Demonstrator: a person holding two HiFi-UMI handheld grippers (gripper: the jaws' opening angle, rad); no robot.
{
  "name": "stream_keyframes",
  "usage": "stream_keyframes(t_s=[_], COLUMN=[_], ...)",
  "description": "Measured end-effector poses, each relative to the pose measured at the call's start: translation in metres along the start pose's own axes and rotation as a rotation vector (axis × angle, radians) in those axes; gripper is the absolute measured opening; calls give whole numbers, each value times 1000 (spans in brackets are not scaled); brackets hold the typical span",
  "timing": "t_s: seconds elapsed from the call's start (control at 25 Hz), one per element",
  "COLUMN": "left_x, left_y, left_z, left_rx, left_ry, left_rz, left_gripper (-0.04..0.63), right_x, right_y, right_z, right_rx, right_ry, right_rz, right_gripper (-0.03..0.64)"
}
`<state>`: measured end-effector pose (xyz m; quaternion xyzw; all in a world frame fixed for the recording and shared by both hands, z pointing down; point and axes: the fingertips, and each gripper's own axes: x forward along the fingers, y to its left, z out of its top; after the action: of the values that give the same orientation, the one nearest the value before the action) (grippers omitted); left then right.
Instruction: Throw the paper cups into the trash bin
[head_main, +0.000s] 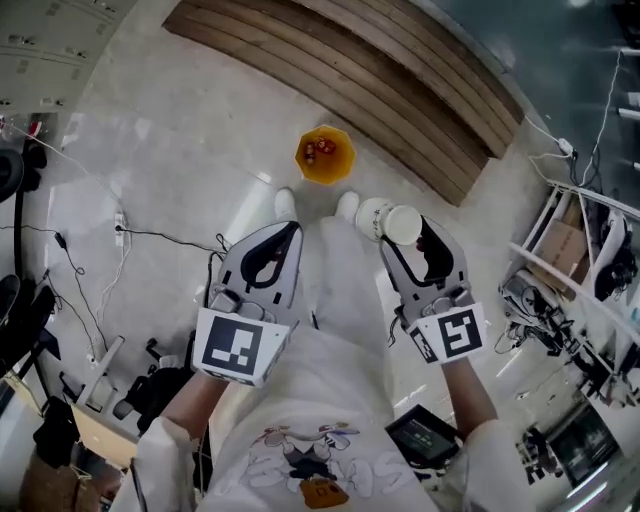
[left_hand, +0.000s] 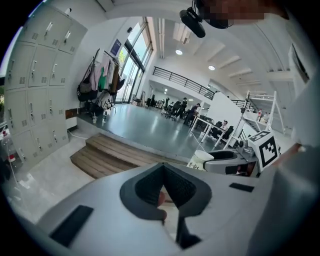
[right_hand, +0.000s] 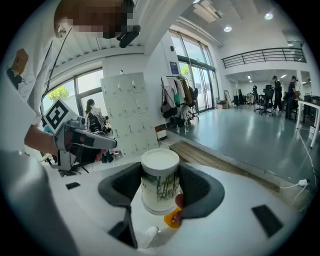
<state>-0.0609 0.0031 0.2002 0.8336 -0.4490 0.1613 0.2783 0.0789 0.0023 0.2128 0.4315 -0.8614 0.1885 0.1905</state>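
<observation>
Closest to you, your left gripper (head_main: 288, 232) has its jaws closed tip to tip, with nothing in the gap between the pads. You're holding it out in front of your white shirt, level with the other one

Your right gripper (head_main: 404, 232) is the busy one. It's clamped on the paper cup (right_hand: 160, 182), one pad pressing on each side of it. The cup is white with some green print on the wall. Its wider white end points away from the gripper body, and the narrower end sits down between the jaws. It's held up in the air, not resting on anything

Past the jaws and down by your feet you can see both white shoes (head_main: 285, 204) on the pale tiled floor. Just ahead of the toes is the trash bin (head_main: 325, 155), a small orange one standing upright with its mouth open toward you. There's something reddish already inside, can't tell what. From your head view the cup is off to the right of the bin and nearer to you, not over the opening. In the right gripper view the bin peeks out just under the cup's lower end

Beyond the bin there's a set of wooden steps (head_main: 400, 80) running diagonally across the floor, leading up to a darker glossy floor. To your left, black cables (head_main: 150, 236) trail over the tiles, with grey lockers (right_hand: 127, 112) against the wall behind. Way out back it's an open office with desks, chairs and a few people
</observation>
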Motion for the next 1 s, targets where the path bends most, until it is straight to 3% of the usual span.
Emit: stream_keyframes(t_s=[0.16,0.36,0.68,1.0], left_x=[43,105,211,306], left_y=[28,53,86,123], left_z=[-29,-97,-206,-297], left_rx=[-81,-151,-128,-127], left_ry=[45,120,153,165], left_rz=[51,127,198,260], left_gripper=[6,6,6,6], right_x=[47,110,197,275], right_y=[-18,-39,-76,-118], right_z=[-30,-88,-202,-314], right_rx=[-14,-13,-47,-90], right_ry=[35,102,164,221], right_rz=[46,155,240,221], right_gripper=[242,242,242,242])
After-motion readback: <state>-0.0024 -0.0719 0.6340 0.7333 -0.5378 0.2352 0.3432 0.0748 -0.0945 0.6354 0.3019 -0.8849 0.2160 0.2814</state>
